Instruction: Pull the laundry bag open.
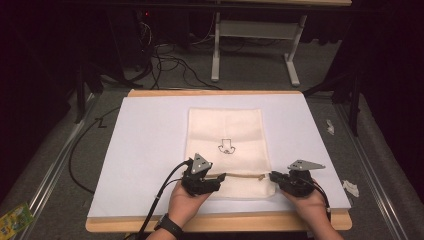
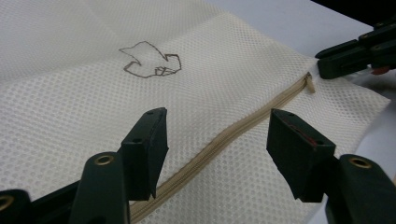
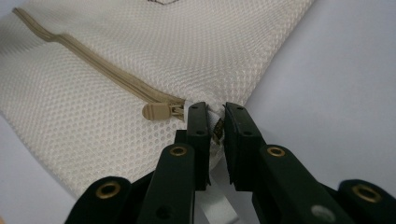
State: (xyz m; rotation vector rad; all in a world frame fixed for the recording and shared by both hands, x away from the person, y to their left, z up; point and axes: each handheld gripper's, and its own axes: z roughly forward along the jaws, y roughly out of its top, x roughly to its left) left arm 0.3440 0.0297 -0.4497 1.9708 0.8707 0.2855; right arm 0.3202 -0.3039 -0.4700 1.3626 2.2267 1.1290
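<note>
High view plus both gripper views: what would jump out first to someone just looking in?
A cream mesh bag with a small dark line drawing lies flat on the white sheet, its tan zipper running along the near end. The right gripper is pinched on the bag's edge just past the zipper pull. The left gripper stands open over the zipper's other stretch.

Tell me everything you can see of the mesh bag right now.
The mesh bag is a cream, fine-holed fabric rectangle lying flat on the white sheet, with a small line drawing at its middle. A beige zipper runs across its near end, closed, with its pull at the right. The right gripper pinches the fabric edge by the pull; the left gripper straddles the zipper, open.
</note>
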